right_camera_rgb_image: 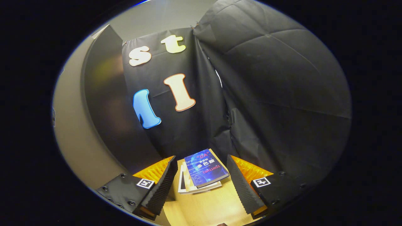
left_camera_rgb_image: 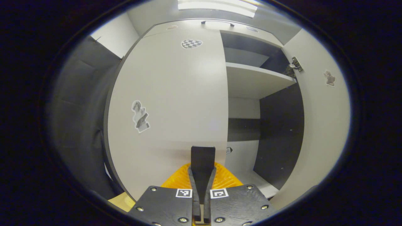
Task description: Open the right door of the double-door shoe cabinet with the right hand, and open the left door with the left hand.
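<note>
Pressed flat together at the bottom of the left gripper view, your left gripper point(left_camera_rgb_image: 203, 157) is clenched on nothing, its fingers pointing at the lower part of the shoe cabinet's left door point(left_camera_rgb_image: 169, 103). That door stands closed, its pale face carrying a checkered sticker point(left_camera_rgb_image: 191, 43) near the top and a grey cartoon sticker point(left_camera_rgb_image: 140, 116) toward its left side. Beside it, the right door point(left_camera_rgb_image: 323, 125) is swung wide open, a small sticker point(left_camera_rgb_image: 329, 78) on its inner face and a metal hinge point(left_camera_rgb_image: 294, 66) showing where it meets the cabinet. Between the two doors you look into the cabinet's interior, where a pale shelf point(left_camera_rgb_image: 257, 80) crosses the upper part and dark panels line the right side below it. Your clenched fingertips sit just left of the left door's free edge; whether they touch the panel cannot be told.

Over in the right gripper view, your right gripper point(right_camera_rgb_image: 201, 175) is released, its two fingers spread wide apart and holding nothing. Between and beyond them, on a light wooden surface point(right_camera_rgb_image: 207, 207), lies a blue-covered book point(right_camera_rgb_image: 205, 168) stacked on thin white sheets point(right_camera_rgb_image: 188, 185). Black cloth drapes the booth behind, and a dark curved panel point(right_camera_rgb_image: 106, 103) rises at the left of that view.
</note>
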A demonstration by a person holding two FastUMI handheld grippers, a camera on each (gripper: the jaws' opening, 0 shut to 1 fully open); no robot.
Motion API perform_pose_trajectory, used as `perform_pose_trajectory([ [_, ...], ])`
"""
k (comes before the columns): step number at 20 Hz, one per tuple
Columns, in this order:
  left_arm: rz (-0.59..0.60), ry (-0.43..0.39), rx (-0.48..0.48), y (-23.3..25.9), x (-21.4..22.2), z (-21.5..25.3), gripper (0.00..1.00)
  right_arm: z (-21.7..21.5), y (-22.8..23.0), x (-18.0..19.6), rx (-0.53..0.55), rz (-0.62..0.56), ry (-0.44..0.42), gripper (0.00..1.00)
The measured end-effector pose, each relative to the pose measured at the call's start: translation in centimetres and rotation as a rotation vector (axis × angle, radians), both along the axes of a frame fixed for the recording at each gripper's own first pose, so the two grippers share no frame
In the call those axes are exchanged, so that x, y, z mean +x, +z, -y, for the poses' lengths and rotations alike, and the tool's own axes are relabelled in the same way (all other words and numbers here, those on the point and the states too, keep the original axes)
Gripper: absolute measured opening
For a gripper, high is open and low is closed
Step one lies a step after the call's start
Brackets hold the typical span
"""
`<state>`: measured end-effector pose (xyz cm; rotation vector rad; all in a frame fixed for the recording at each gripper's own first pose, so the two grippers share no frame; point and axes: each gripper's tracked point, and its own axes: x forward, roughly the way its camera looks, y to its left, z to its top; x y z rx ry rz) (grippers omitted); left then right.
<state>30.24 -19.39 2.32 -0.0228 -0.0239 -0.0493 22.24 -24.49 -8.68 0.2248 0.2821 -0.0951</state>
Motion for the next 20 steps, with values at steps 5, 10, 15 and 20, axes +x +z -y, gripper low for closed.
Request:
perform_pose_trajectory([
  [5, 0.011, -0.04, -0.005, 0.1, -0.1, 0.2, 0.07, -0.7, 2.0, -1.9, -0.046, 0.039, -0.024, 1.0],
  [10, 0.0, -0.095, -0.005, 0.7, -0.8, 0.6, 0.06, -1.4, 2.4, -5.7, -0.029, 0.046, -0.089, 0.92],
  [15, -0.004, -0.146, -0.009, 0.7, -2.1, 0.6, 0.06, -2.4, 2.1, -9.9, -0.05, 0.038, -0.136, 0.92],
  [20, -0.012, -0.179, -0.011, 0.6, -3.8, -0.4, 0.06, -4.0, 2.1, -14.5, -0.056, 0.036, -0.169, 0.92],
])
